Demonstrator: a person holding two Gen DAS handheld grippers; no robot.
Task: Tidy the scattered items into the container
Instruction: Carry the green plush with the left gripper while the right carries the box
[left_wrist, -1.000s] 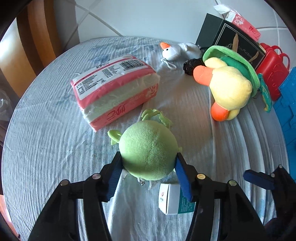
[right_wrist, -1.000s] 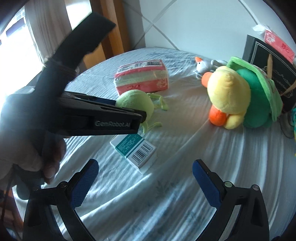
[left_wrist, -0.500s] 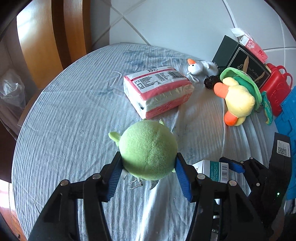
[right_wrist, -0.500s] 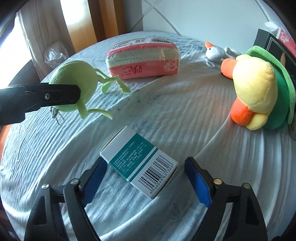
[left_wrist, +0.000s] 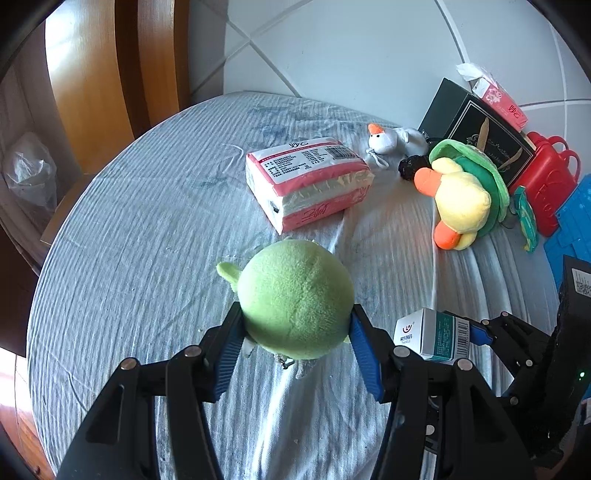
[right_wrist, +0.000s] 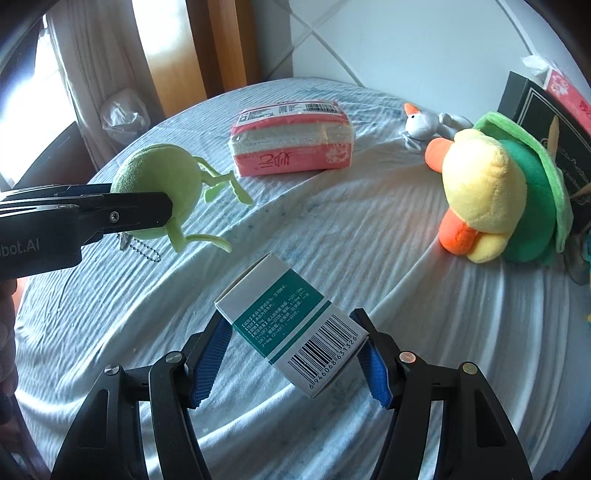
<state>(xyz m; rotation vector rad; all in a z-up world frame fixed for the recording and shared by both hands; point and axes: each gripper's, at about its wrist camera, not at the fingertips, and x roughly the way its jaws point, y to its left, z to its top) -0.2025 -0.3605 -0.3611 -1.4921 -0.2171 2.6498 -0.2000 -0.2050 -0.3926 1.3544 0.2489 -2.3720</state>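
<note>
My left gripper (left_wrist: 295, 343) is shut on a round green plush toy (left_wrist: 293, 299) and holds it above the table; the toy also shows in the right wrist view (right_wrist: 159, 184) with its thin limbs and bead chain dangling. My right gripper (right_wrist: 291, 354) is shut on a white and teal box (right_wrist: 291, 321) with a barcode, lifted off the cloth; the box also shows in the left wrist view (left_wrist: 434, 334). A pink tissue pack (left_wrist: 308, 182), a small white goose toy (left_wrist: 388, 142) and a yellow duck plush in a green shell (left_wrist: 465, 195) lie on the table.
The round table has a pale blue cloth (left_wrist: 129, 258). At the far right stand a dark box (left_wrist: 476, 129), a red case (left_wrist: 550, 188) and a blue container (left_wrist: 574, 221). A wooden frame (left_wrist: 92, 81) and a plastic bag (left_wrist: 29, 177) are to the left.
My right gripper closed on the white and teal box and lifted it off the cloth. My left gripper rose and drew back with the green plush toy.
</note>
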